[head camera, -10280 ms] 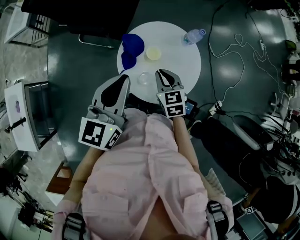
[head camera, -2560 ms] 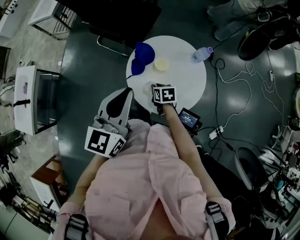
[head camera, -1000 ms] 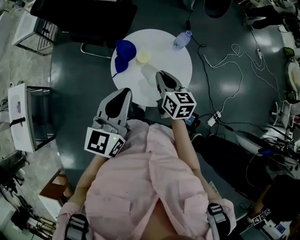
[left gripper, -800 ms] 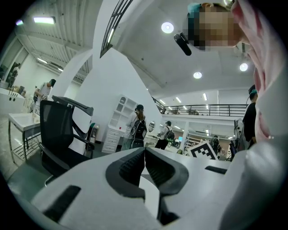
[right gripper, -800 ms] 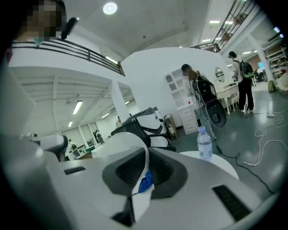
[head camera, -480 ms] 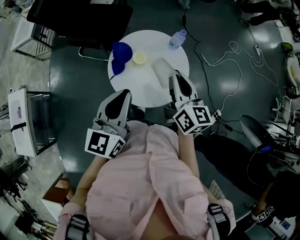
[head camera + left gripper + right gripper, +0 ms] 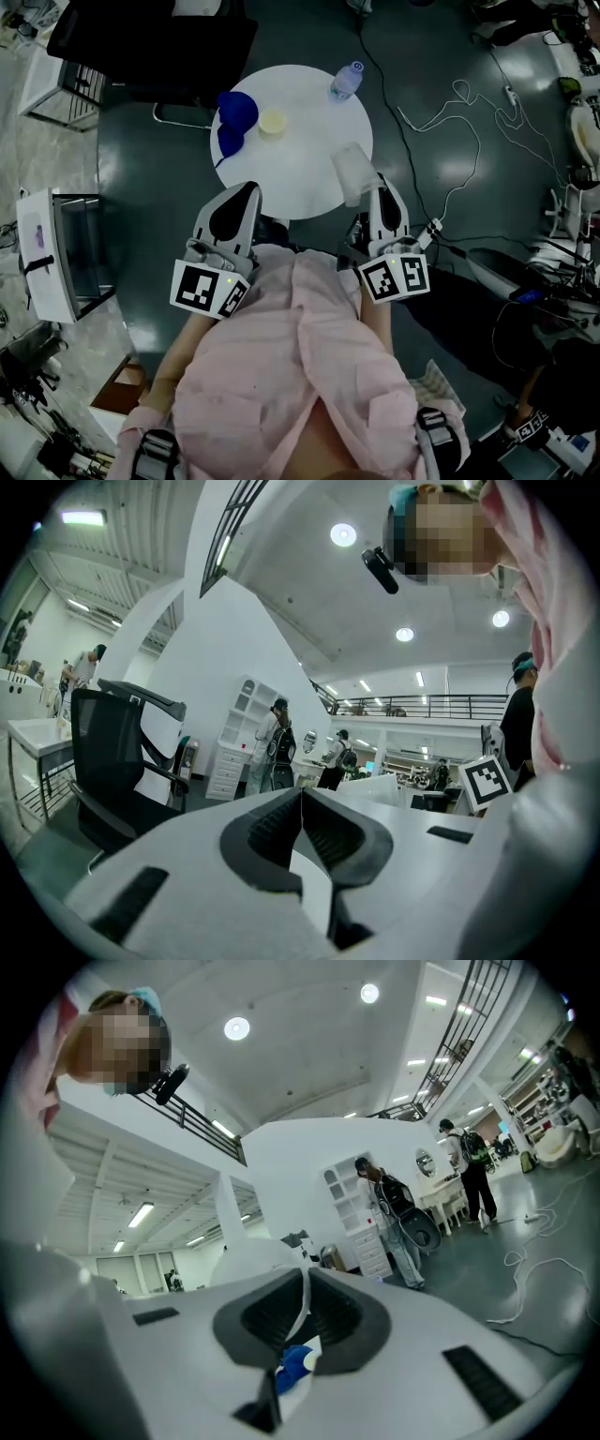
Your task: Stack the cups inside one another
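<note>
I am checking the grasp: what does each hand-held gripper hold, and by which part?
The right hand-held gripper pinches a pale cup by its thin side wall. The left hand-held gripper is shut and holds nothing.

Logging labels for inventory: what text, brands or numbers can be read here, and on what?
No text can be read.
On the cubes of left tongs and right tongs: square marker patterns, no letters.
On the bottle: label too small to read.
On the pale cup in the right tongs: no print visible.
</note>
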The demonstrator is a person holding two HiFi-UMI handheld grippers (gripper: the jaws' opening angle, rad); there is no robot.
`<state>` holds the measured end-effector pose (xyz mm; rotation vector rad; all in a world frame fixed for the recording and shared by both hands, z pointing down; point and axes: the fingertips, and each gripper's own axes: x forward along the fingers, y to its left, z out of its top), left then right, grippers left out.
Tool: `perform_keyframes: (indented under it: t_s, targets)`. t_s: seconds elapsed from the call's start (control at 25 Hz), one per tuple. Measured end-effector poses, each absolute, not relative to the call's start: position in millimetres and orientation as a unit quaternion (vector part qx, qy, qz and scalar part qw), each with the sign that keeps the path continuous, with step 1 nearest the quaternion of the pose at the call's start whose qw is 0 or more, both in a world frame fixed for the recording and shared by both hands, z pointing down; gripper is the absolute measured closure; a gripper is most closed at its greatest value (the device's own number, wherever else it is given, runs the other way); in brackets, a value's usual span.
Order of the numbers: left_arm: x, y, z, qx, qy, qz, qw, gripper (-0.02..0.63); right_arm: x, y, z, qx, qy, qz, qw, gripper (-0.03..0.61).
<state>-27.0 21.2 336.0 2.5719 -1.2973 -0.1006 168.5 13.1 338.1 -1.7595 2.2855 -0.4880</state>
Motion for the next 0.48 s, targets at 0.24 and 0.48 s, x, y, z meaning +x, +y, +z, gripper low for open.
perform_keyframes:
  t_s: [0.24, 0.48]
  targets:
    - [-23.4, 17.8, 335.5, 0.888, -0.442, -0.035, 0.125, 0.595, 180.7, 36.1, 345.6, -0.619, 0.760, -0.167, 0.109, 0.538]
    - [-16.7, 12.4, 334.8, 0.890, -0.437, -0.035, 0.124, 0.595, 190.1, 41.5, 341.6, -0.628, 0.752, -0.162, 0.116, 0.538]
